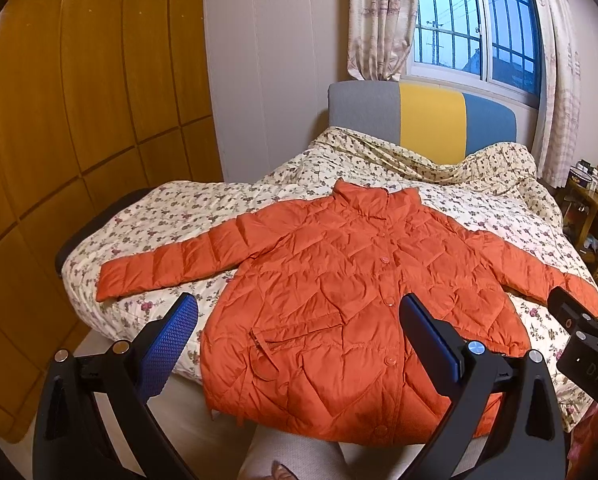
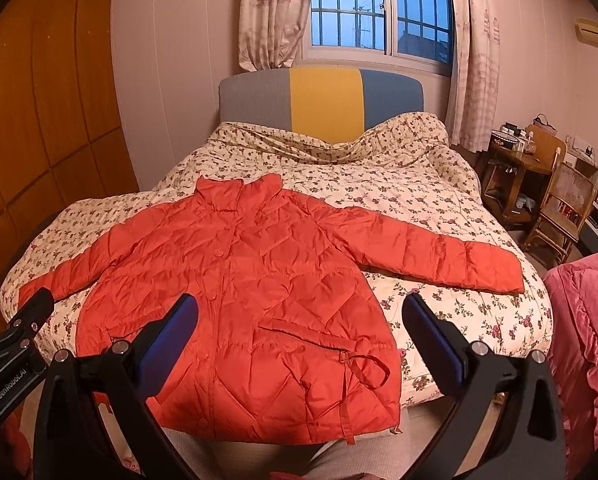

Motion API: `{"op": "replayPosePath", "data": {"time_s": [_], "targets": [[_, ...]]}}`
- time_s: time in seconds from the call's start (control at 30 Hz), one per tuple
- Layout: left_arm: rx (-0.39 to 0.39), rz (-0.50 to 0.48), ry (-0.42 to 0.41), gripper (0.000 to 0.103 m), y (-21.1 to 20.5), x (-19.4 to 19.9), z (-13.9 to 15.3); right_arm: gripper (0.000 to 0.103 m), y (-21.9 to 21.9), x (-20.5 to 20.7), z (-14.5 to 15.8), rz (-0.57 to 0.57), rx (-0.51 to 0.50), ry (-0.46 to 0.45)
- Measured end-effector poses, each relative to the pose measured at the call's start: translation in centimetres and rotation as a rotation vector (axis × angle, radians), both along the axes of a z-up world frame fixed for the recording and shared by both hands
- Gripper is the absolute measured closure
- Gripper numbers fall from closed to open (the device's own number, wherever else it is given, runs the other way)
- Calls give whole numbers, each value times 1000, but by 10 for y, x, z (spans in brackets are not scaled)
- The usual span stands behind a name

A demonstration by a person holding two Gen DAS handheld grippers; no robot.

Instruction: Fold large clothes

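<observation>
A: Where is your jacket [image 1: 351,300]?

B: It lies flat on the flowered quilt [image 1: 171,216] of the bed, front up and buttoned, both sleeves spread out to the sides, collar toward the headboard [image 2: 323,100], hem at the near edge.

A: And your grippers?

B: Your left gripper [image 1: 299,340] hangs above the hem with its fingers wide apart, holding nothing. Your right gripper [image 2: 299,340] is likewise spread and empty, over the jacket's lower part.
</observation>
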State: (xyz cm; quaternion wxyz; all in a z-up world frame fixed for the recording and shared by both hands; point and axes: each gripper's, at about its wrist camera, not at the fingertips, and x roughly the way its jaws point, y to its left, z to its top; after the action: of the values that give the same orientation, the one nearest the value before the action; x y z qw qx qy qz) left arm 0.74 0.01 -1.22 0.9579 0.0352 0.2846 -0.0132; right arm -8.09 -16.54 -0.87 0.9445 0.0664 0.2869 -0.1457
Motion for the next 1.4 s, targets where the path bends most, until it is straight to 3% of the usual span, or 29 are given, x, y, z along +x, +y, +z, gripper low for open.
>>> {"op": "replayPosePath", "data": {"time_s": [1.07,1.3,1.4], "targets": [[10,-14,23,3,-2,4,-7,2,-4,5,-7,-2,6,28],[22,-32,52,3,-5,12,-16,2,-21,20,-18,-17,31,52],[0,-61,89,3,-4,23,-23,2,-49,35,-35,-22,106,45]]}}
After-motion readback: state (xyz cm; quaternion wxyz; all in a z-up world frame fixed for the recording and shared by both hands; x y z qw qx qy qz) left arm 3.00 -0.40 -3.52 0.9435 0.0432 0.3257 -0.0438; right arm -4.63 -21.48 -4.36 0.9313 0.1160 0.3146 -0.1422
